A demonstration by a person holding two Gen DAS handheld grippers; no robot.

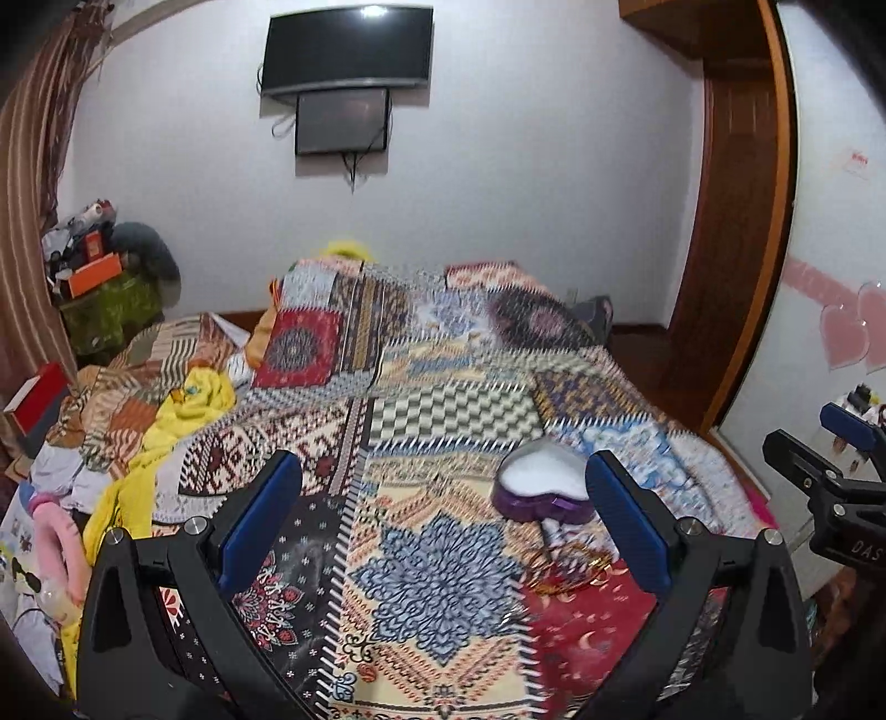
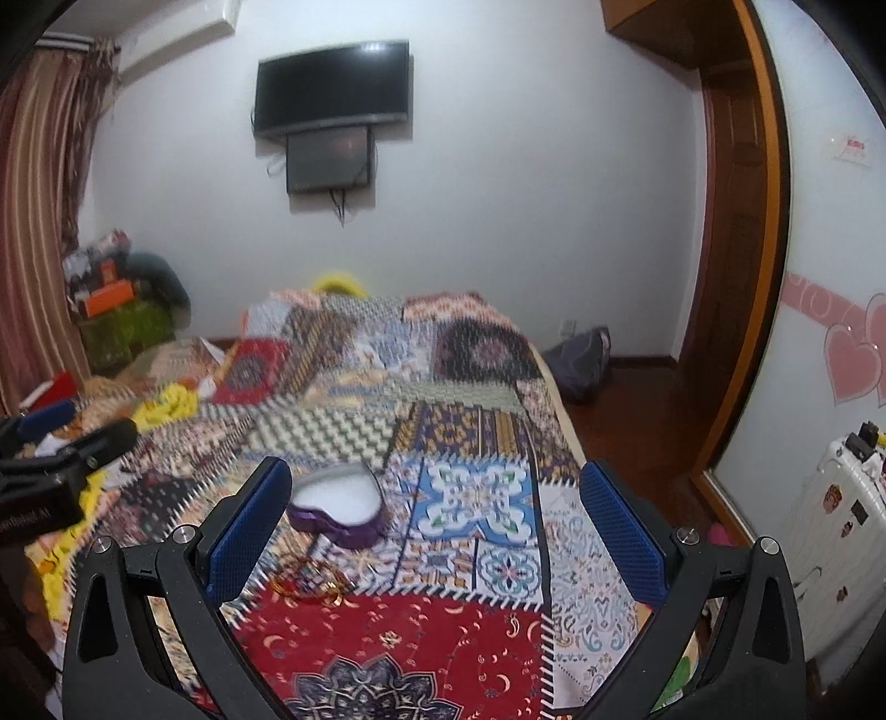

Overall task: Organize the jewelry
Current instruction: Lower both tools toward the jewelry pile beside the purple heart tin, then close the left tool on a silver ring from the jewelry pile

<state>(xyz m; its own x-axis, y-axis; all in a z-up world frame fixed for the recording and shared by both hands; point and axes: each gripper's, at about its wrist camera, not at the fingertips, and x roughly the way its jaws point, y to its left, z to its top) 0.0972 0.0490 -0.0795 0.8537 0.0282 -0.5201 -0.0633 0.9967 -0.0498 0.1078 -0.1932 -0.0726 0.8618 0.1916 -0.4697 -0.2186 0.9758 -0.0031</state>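
Note:
A purple heart-shaped jewelry box (image 1: pixel 542 487) with a white lining stands open on the patterned bedspread (image 1: pixel 443 581); it also shows in the right wrist view (image 2: pixel 340 507). Thin gold and red bangles (image 1: pixel 570 567) lie just in front of it, seen in the right wrist view (image 2: pixel 310 579) too. My left gripper (image 1: pixel 443 520) is open and empty, held above the bed, with the box by its right finger. My right gripper (image 2: pixel 437 531) is open and empty, with the box and bangles by its left finger. Each gripper shows at the edge of the other's view.
Yellow clothes (image 1: pixel 183 421) and other clutter lie at the bed's left side. A wooden door frame (image 1: pixel 736 221) and a white suitcase (image 2: pixel 836 526) stand to the right. A television (image 1: pixel 346 50) hangs on the far wall.

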